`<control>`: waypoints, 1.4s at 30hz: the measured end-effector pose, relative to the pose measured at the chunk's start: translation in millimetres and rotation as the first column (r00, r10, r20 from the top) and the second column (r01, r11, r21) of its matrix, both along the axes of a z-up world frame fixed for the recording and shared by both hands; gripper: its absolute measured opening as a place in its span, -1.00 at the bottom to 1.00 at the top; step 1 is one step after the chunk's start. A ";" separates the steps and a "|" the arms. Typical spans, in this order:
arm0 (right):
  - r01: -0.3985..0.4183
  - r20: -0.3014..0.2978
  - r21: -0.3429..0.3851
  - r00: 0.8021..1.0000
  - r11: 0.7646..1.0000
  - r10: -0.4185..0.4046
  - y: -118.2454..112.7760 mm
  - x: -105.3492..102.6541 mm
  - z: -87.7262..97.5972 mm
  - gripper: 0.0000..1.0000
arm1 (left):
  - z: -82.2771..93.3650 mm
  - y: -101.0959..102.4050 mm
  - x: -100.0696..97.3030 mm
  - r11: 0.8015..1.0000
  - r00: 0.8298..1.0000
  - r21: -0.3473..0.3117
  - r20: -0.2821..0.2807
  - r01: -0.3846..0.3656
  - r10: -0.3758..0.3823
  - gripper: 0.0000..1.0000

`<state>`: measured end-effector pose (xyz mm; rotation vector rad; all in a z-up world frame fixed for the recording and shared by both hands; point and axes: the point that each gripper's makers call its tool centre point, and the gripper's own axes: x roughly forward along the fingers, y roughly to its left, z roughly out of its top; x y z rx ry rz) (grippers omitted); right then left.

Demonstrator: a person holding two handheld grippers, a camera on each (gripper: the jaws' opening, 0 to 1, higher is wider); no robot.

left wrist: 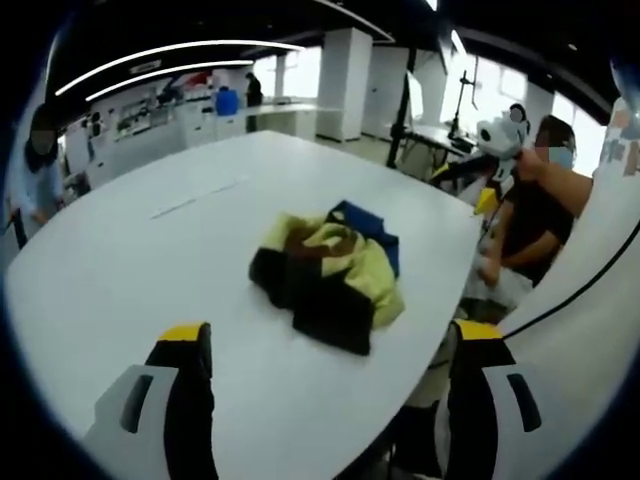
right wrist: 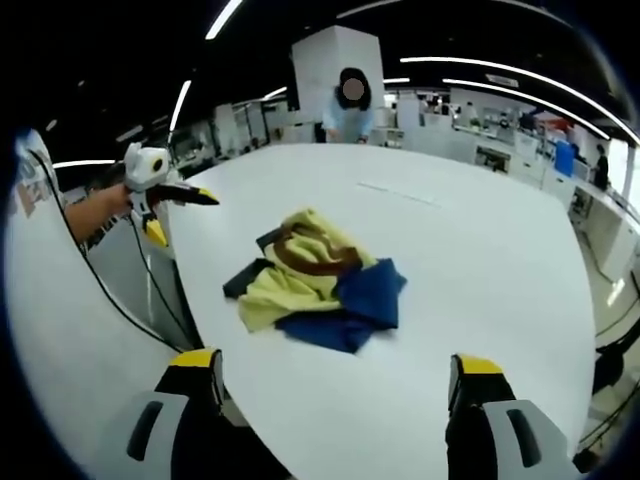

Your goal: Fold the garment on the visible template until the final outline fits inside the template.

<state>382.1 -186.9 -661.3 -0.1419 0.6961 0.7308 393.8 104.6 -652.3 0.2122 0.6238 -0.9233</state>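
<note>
A crumpled garment in yellow, black, brown and blue lies in a heap on the white table, near its edge. My left gripper hovers just short of the heap, open, its yellow-tipped jaws wide apart with nothing between them. From the opposite side, the garment shows its blue part nearest to my right gripper, which is also open and empty. Each gripper appears in the other's view, held up off the table's edge: the right gripper and the left gripper, both with spread jaws.
Faint line marks run across the tabletop beyond the garment. A black cable hangs past the table edge by the person's arm. Another person stands at the far side. Benches and shelves line the room behind.
</note>
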 end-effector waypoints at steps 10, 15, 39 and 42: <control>-0.011 0.006 0.007 1.000 1.000 0.011 7.4 9.9 -1.0 0.74 | -3.8 3.5 4.5 1.000 1.000 -0.010 -0.006 -0.013 0.013 0.80; -0.015 0.013 0.014 1.000 1.000 0.015 10.3 15.9 0.2 0.70 | -6.7 2.3 6.7 1.000 1.000 -0.014 -0.012 -0.012 0.012 0.74; -0.047 0.014 0.024 0.999 0.999 0.046 15.9 29.5 -7.3 0.39 | -17.0 -11.1 19.5 0.999 0.999 -0.034 -0.032 -0.007 0.006 0.41; -0.053 0.016 0.026 0.998 0.998 0.053 17.6 33.0 -9.6 0.34 | -18.0 -14.5 22.8 0.999 0.999 -0.038 -0.036 -0.003 0.002 0.36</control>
